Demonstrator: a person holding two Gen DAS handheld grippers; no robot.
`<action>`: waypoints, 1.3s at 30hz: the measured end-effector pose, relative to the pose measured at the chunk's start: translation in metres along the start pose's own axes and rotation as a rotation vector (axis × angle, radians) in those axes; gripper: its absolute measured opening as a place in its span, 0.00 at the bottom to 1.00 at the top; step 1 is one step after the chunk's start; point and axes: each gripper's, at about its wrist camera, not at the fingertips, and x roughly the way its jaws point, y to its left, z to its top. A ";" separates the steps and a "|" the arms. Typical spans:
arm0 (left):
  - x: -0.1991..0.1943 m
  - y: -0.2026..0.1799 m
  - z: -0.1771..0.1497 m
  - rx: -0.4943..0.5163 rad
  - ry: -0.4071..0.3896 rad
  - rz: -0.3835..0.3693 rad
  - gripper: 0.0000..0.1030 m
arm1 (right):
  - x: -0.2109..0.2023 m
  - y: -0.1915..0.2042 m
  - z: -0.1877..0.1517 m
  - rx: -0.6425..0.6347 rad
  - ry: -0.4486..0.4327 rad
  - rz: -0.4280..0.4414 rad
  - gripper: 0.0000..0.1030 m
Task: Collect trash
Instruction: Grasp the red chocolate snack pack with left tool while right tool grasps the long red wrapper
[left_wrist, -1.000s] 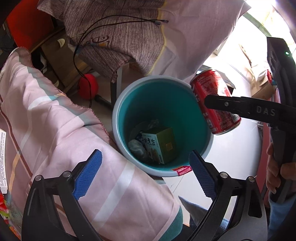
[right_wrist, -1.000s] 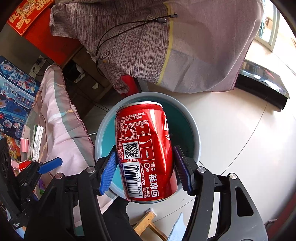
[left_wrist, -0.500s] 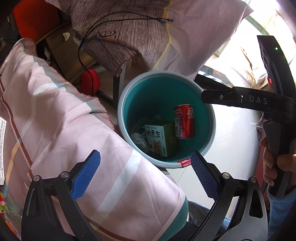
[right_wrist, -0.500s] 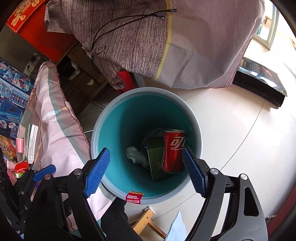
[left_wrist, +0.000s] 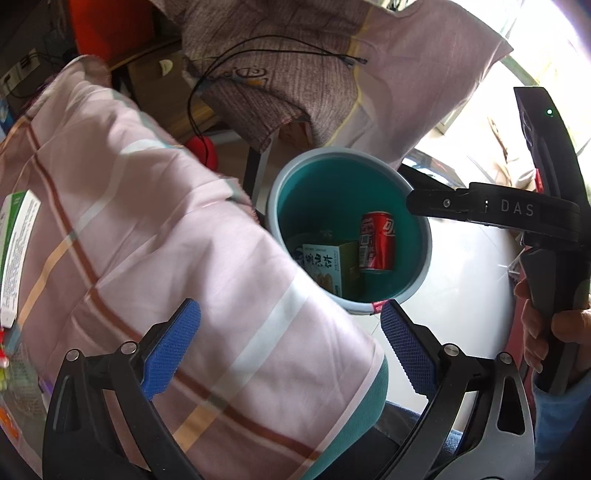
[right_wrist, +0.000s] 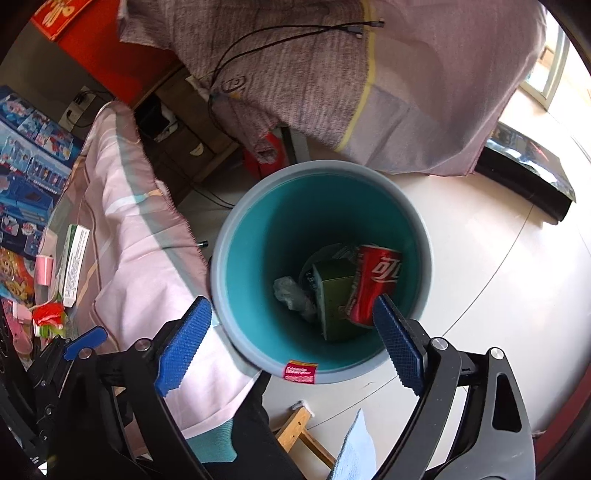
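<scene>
Inside the teal bin, your red cola can leans against a green carton; left gripper and right gripper fingers are spread, holding nothing.

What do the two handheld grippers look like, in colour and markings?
Both the left gripper and the right gripper have black frames with silver bolts and blue textured pads. The right gripper's body bears white letters "DAS" and a green light.

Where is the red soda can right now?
The red can lies at the bottom of the teal bin, on the right side in the right wrist view, leaning against the green box.
</scene>
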 end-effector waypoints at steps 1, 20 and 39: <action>-0.005 0.005 -0.004 -0.010 -0.007 0.005 0.95 | -0.001 0.007 -0.002 -0.011 0.001 0.005 0.83; -0.097 0.129 -0.098 -0.250 -0.126 0.116 0.96 | 0.004 0.175 -0.045 -0.292 0.057 0.058 0.83; -0.177 0.330 -0.221 -0.603 -0.200 0.273 0.96 | 0.044 0.397 -0.102 -0.710 0.120 0.075 0.83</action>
